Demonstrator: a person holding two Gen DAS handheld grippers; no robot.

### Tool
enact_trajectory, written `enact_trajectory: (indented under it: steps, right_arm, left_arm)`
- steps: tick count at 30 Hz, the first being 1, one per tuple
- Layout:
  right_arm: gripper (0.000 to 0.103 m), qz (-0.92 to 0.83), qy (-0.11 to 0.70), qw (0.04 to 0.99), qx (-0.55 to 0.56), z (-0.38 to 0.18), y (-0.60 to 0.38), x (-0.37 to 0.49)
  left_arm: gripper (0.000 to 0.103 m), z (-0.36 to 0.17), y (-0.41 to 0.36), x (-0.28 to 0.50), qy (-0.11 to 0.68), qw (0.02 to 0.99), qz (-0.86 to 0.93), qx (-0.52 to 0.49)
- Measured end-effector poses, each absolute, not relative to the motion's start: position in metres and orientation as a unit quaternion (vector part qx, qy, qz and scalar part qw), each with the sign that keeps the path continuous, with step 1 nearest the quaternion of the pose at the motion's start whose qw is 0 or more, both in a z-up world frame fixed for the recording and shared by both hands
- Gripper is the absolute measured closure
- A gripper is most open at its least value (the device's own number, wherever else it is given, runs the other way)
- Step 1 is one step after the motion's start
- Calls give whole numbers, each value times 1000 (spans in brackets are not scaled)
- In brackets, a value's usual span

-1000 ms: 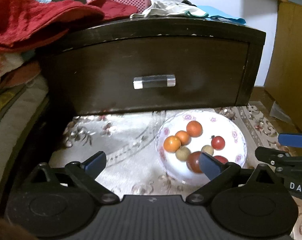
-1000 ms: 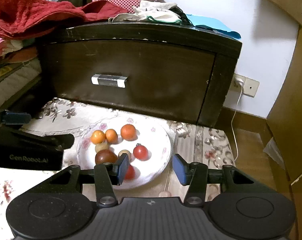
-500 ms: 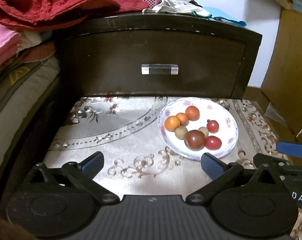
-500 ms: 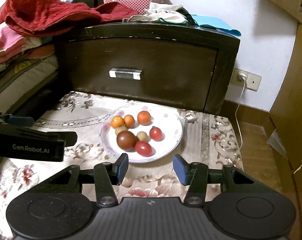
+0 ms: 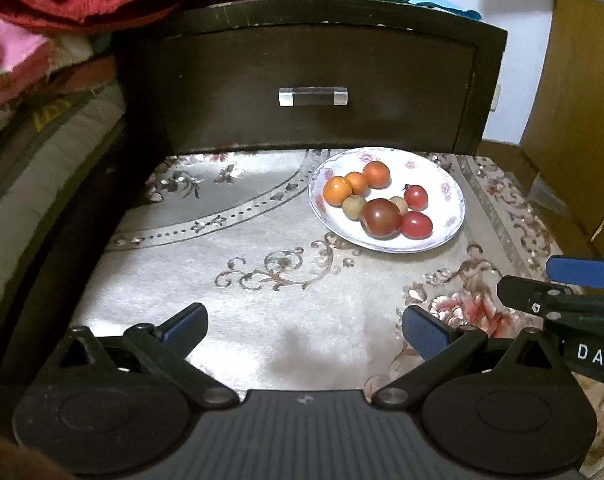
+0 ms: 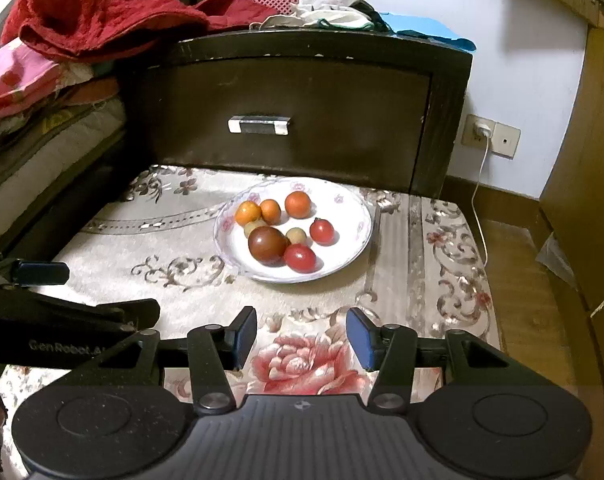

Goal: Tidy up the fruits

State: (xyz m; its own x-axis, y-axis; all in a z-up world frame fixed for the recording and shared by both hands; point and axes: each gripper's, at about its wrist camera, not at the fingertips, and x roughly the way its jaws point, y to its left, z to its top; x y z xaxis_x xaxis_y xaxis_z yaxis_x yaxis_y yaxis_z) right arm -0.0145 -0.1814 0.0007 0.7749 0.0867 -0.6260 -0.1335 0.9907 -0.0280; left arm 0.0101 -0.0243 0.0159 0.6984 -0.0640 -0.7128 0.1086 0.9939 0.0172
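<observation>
Both grippers, left gripper (image 5: 304, 326) and right gripper (image 6: 301, 338), hang with jaws spread and nothing held, well short of the plate (image 6: 354, 216) on the patterned cloth (image 6: 150, 248). All fruits (image 6: 280, 230) lie gathered on that plate, below the dark drawer front (image 6: 302, 120). Judgement: this fits either sorting finished or regrouping pending; no pick is indicated

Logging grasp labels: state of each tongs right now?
Left tongs: open, holding nothing, above the cloth.
Right tongs: open, holding nothing, short of the plate.
</observation>
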Motion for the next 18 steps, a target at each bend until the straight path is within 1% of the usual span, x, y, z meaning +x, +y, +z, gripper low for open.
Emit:
enact_trajectory:
  steps: [3, 11, 18]
  right_arm:
    - [57, 60, 335, 940, -33, -1, -180, -18]
    - [57, 56, 346, 936, -21, -3, -182, -26]
    - [56, 56, 357, 932, -22, -8, -179, -31]
  left_arm:
    - [0, 16, -28, 5, 382, 922, -39, 42]
    - [0, 14, -27, -3, 383, 922, -34, 40]
    - [0, 6, -25, -6, 407, 912, -36, 32]
